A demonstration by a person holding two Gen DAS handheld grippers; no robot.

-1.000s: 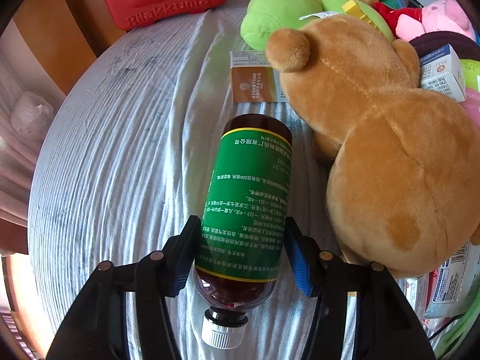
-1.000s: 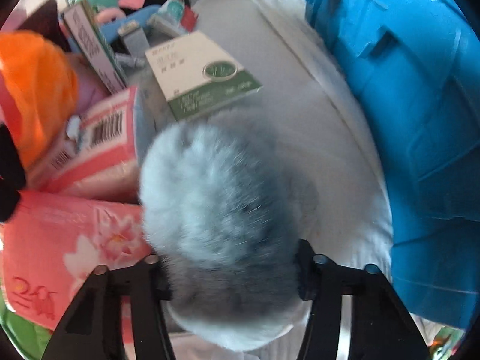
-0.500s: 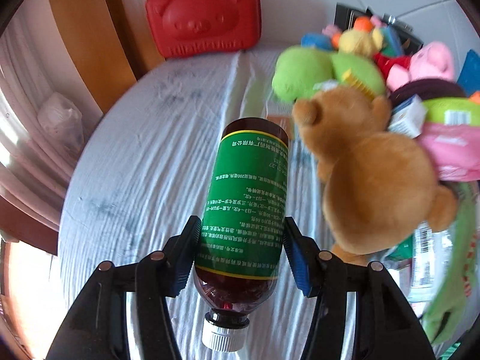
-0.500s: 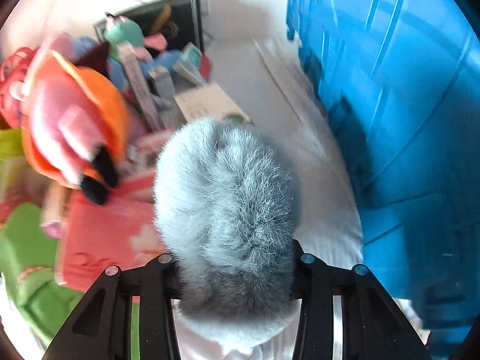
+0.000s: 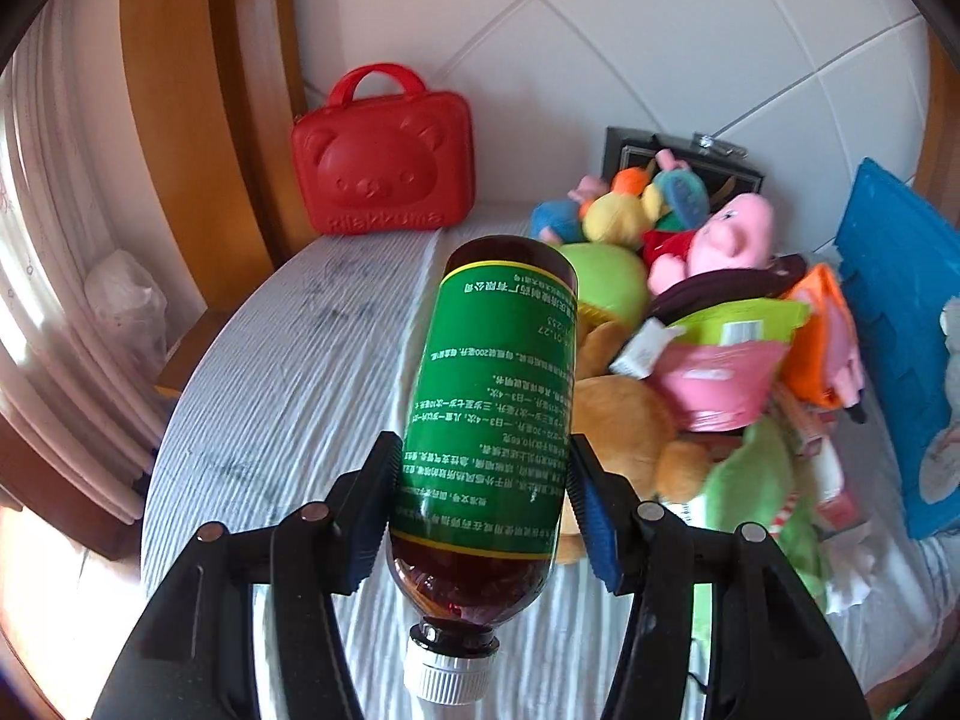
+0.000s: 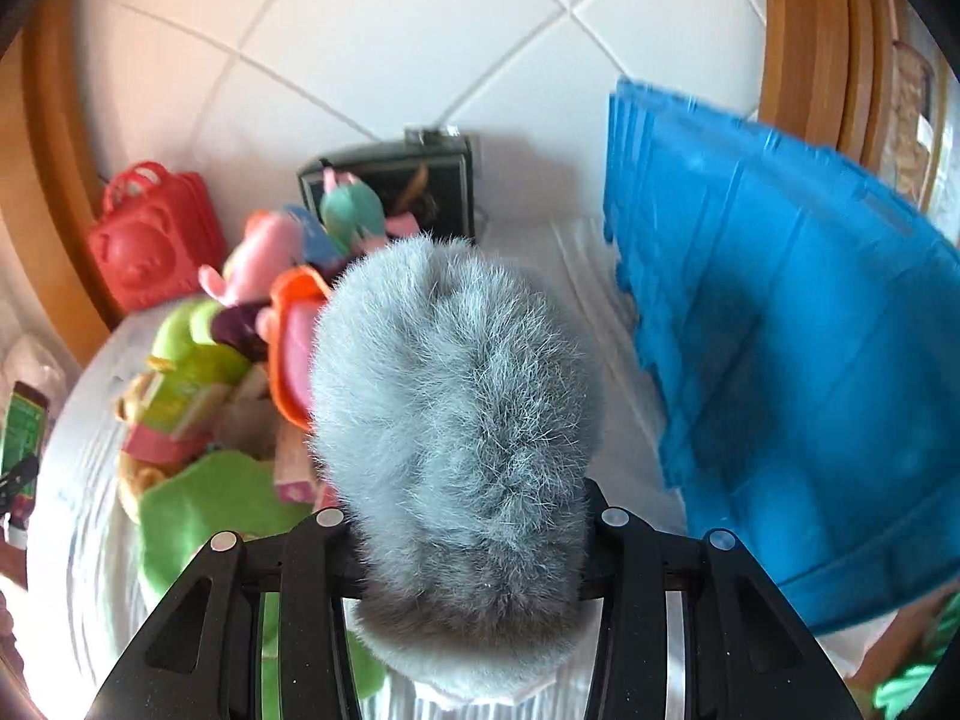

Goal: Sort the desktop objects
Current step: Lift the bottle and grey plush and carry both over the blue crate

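My left gripper (image 5: 480, 504) is shut on a brown bottle (image 5: 492, 396) with a green label and a white cap, held above the cloth-covered table (image 5: 288, 384) with the cap toward the camera. My right gripper (image 6: 471, 546) is shut on a grey furry plush (image 6: 456, 408), lifted over the table; the fur hides the pads. That bottle (image 6: 23, 426) also shows at the far left of the right wrist view. A heap of plush toys and packets (image 5: 708, 336) lies to the right of the bottle.
A red bear-faced case (image 5: 384, 162) stands against the tiled wall at the back. A blue plastic bin (image 6: 774, 336) stands at the table's right side. A dark box (image 6: 390, 186) sits behind the toy heap (image 6: 240, 336). A wooden frame (image 5: 180, 120) rises on the left.
Both grippers have risen well above the table with their loads and tilted up, so wall, red case and bin come into view. The right jaws closed in on the plush a little.
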